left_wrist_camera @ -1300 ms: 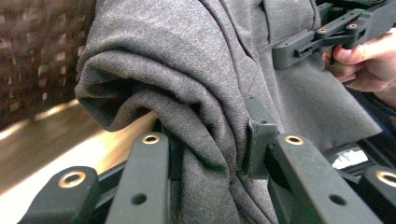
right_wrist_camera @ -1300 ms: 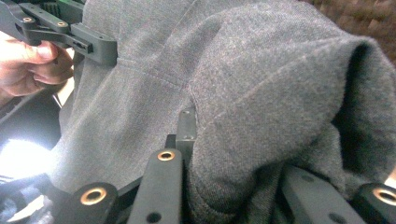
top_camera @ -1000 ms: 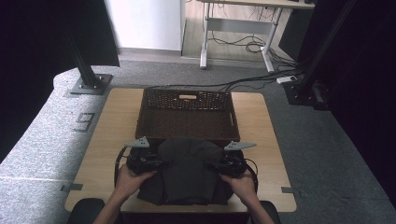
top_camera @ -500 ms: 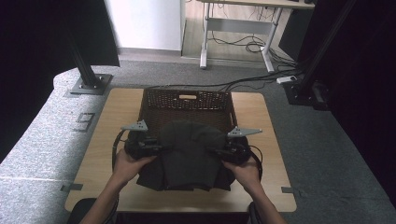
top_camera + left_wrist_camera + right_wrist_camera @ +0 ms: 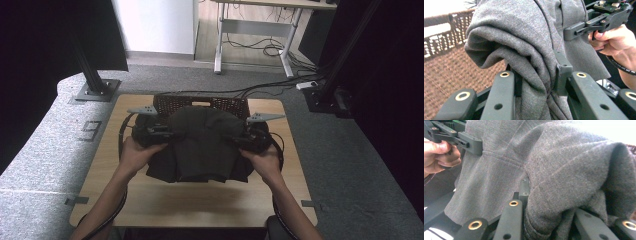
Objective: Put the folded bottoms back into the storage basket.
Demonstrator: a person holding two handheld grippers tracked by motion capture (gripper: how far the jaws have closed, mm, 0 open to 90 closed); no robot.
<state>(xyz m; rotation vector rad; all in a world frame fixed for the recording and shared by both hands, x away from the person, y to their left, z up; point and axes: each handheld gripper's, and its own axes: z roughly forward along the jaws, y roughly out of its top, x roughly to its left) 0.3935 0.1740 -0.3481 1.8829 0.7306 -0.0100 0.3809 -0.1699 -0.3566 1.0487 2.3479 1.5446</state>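
Note:
A folded dark grey garment (image 5: 202,145) hangs between my two grippers above the wooden table (image 5: 150,205), its far end reaching over the near rim of a brown wicker basket (image 5: 172,101). My left gripper (image 5: 161,134) is shut on the garment's left side; its jaws pinch thick folds of the garment (image 5: 534,50). My right gripper (image 5: 239,139) is shut on the right side, and in the right gripper view the garment (image 5: 564,170) bulges over its jaws. The basket's woven wall (image 5: 441,37) stands behind the cloth in the left gripper view.
The basket sits at the table's far edge. Black stand posts (image 5: 92,75) rise at the back left and the back right (image 5: 345,60). Cables (image 5: 260,50) lie on the floor under a desk beyond the table. Bare wood lies at the near side of the table.
Both grippers have risen and moved away from the person toward the basket, carrying the garment, which now hangs off the table and overlaps the basket's near rim.

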